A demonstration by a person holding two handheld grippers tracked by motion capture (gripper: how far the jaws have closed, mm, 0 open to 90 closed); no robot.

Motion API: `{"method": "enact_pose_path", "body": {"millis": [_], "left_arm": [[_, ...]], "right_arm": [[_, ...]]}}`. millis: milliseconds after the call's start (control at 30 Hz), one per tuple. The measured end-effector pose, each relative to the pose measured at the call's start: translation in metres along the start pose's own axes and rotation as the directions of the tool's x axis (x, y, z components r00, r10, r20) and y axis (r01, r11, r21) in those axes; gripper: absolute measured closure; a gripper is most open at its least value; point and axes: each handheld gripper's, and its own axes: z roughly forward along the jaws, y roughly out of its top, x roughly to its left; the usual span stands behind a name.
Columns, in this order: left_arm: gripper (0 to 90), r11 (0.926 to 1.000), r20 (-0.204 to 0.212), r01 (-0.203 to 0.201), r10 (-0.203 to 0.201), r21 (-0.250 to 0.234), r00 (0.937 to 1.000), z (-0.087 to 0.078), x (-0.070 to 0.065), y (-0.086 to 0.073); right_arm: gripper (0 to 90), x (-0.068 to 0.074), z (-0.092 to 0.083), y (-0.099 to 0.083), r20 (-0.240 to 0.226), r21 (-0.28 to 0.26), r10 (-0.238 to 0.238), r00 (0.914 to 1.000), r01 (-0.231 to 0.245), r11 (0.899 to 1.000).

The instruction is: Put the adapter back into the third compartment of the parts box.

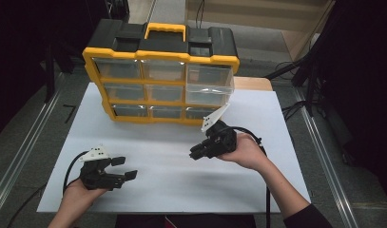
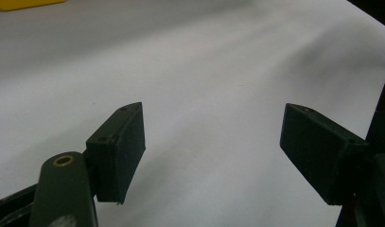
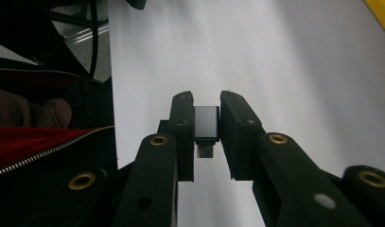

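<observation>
Right gripper [image 3: 207, 124] clamped on small grey adapter [image 3: 205, 122] above white mat [image 1: 172, 156] near organiser [image 1: 162, 71] with drawer [image 1: 209, 85] pulled out, left gripper [image 2: 214, 142] wide open, empty; risk of adapter slipping from shallow pinch if tilted or jolted

The left tool [image 2: 213, 151] hovers over a white bench [image 2: 218, 71], its two black jaws spread wide apart with nothing between them. Both pads [image 2: 121, 151] face inward above the bare surface. A sliver of a yellow object [image 2: 24, 4] edges into the upper left corner, at the bench's far side.
</observation>
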Motion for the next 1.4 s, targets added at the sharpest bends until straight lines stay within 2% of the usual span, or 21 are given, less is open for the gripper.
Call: {"method": "enact_pose_path", "body": {"millis": [433, 833, 967, 1067, 1400], "left_arm": [[24.4, 1.0000, -0.002, 0.003, -0.003, 0.003, 1.0000, 0.000, 0.001, -0.001], [24.4, 0.9999, -0.003, 0.012, -0.012, 0.000, 0.9999, 0.000, 0.002, -0.001], [24.4, 0.9999, -0.004, 0.012, -0.012, -0.001, 0.9999, 0.000, 0.002, -0.001], [24.4, 0.9999, -0.005, 0.013, -0.013, 0.000, 0.9999, 0.000, 0.002, -0.001], [24.4, 0.9999, -0.003, 0.016, -0.016, 0.000, 0.9999, 0.000, 0.002, -0.002]], "right_arm": [[73.3, 0.008, -0.013, 0.016, -0.015, 0.006, -0.037, 0.9992, 0.037, 0.999], [73.3, 0.012, -0.027, 0.028, -0.021, 0.018, -0.036, 0.9991, 0.036, 0.999], [73.3, 0.011, -0.032, 0.033, -0.052, 0.005, -0.047, 0.9975, 0.048, 0.999], [73.3, 0.012, -0.035, 0.038, -0.049, 0.002, -0.065, 0.9967, 0.065, 0.998], [73.3, 0.018, -0.057, 0.054, -0.019, 0.000, -0.081, 0.9966, 0.081, 0.997]]}}
